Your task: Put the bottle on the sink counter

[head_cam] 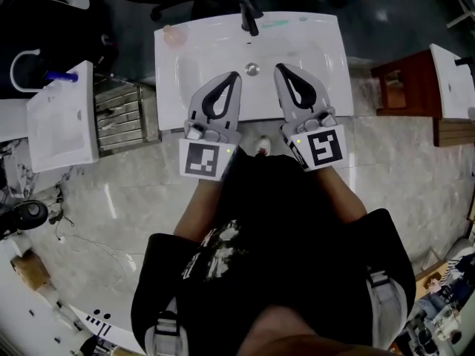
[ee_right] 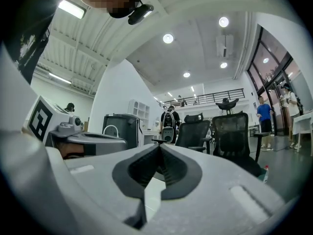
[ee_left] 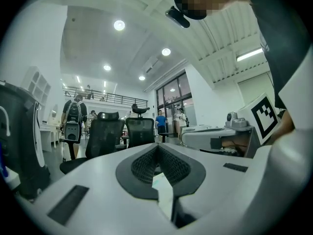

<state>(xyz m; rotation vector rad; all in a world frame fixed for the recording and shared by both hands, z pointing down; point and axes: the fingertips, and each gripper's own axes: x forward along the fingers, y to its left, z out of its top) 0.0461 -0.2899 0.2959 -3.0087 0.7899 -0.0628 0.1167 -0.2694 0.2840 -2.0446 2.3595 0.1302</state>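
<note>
In the head view both grippers hang side by side over the front of a white sink (head_cam: 326, 50), jaws pointing at the drain (head_cam: 252, 69). My left gripper (head_cam: 234, 74) is shut and holds nothing; its pads meet at the tip (ee_left: 157, 146). My right gripper (head_cam: 280, 67) is shut and holds nothing too (ee_right: 160, 146). A small pale pink thing (head_cam: 175, 35) sits on the counter's back left corner. A teal thing (head_cam: 274, 24) lies beside the black faucet (head_cam: 249, 13). I cannot tell which of them is the bottle. A small red-topped bottle-like thing (ee_right: 265, 173) shows past the right jaw.
A second white basin (head_cam: 63, 121) stands at the left beside a metal rack (head_cam: 126, 113). A brown wooden cabinet (head_cam: 404, 84) is at the right. Black office chairs (ee_left: 105, 131) and several people stand beyond the sink. My feet are on a marble floor (head_cam: 415, 176).
</note>
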